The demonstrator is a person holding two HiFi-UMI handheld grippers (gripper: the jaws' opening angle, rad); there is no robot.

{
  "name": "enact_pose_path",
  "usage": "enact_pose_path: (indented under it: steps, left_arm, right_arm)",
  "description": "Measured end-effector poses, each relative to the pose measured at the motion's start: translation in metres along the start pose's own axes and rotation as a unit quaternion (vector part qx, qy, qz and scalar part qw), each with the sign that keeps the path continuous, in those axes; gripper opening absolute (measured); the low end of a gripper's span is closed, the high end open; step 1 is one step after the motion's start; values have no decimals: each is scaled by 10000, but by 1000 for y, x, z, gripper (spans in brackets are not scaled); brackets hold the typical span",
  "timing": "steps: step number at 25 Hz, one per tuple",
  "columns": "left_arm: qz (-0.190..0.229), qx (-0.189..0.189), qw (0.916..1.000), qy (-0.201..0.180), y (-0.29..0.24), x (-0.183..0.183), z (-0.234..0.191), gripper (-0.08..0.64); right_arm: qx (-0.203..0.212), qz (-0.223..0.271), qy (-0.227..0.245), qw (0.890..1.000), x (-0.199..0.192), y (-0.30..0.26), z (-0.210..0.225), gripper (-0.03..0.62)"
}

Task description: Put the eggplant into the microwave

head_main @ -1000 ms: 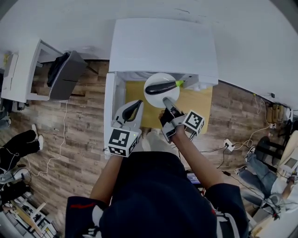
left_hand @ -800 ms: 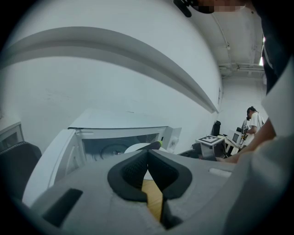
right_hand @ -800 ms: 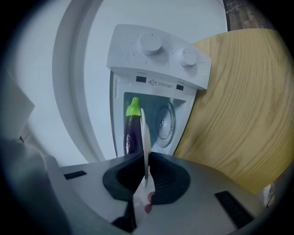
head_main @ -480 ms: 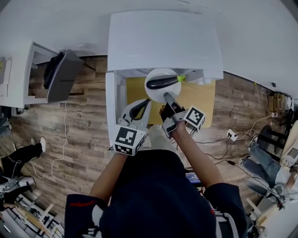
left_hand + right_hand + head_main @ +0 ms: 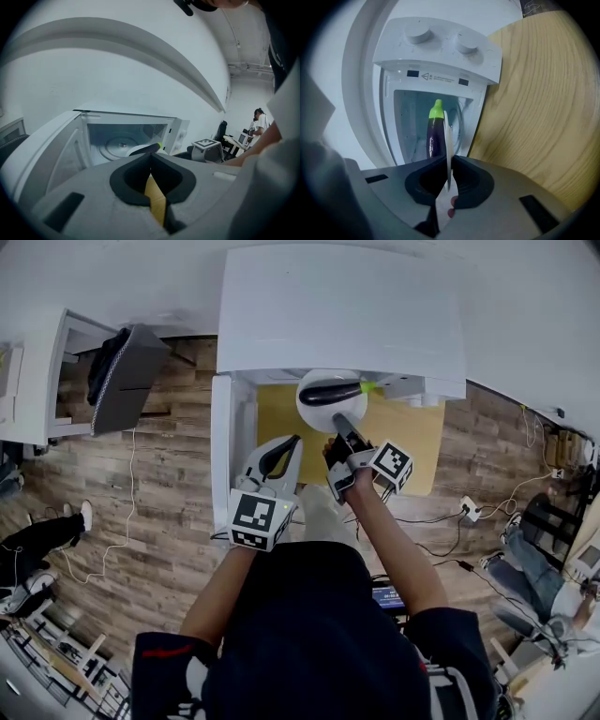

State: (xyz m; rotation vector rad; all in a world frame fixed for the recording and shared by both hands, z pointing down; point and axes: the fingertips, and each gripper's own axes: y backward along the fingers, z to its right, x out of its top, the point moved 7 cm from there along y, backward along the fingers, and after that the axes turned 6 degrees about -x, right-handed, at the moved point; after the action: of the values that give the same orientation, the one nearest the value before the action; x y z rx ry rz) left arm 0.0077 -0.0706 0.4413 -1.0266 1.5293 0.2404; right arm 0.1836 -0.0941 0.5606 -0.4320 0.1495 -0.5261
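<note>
A dark purple eggplant (image 5: 330, 392) with a green stem lies on a white plate (image 5: 319, 413). My right gripper (image 5: 338, 419) is shut on the plate's near rim and holds it at the mouth of the white microwave (image 5: 337, 315). In the right gripper view the plate (image 5: 448, 140) is seen edge-on between the jaws, with the eggplant (image 5: 435, 133) in front of the open cavity (image 5: 412, 126). My left gripper (image 5: 292, 442) is shut and empty, left of the plate, beside the open door (image 5: 223, 446). In the left gripper view its jaws (image 5: 150, 157) meet, and the eggplant (image 5: 149, 148) shows beyond them.
The microwave stands on a yellow wooden table (image 5: 412, 442); its two knobs (image 5: 440, 37) sit beside the cavity. A glass turntable (image 5: 115, 144) lies inside. A dark chair (image 5: 127, 381) and cables (image 5: 450, 531) are on the wooden floor around me.
Both grippers have sunk a little. The plate with the eggplant has come down with the right gripper, in front of the microwave opening. Neither gripper's jaws have changed.
</note>
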Motion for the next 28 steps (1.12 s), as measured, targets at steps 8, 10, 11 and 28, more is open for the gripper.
enact_pose_path:
  steps: [8,10,11,28]
  left_arm:
    - [-114,137,9998,88,1,-12,-8,14]
    - [-102,174,9996,173,1,-14,-11,14]
    - [-98,189,9996,195,1,-15,-12,14]
    - [-168,253,9994,192,3,-26,-13,14]
  right_arm:
    - [-38,28,-180,9998,9,-22,13,28]
    - [-30,79,-264,9996,11,-28,14,28]
    - [-17,110,-304,9995,11,-30,14,28]
    - [0,205,-486,9986,6,-52,16,29]
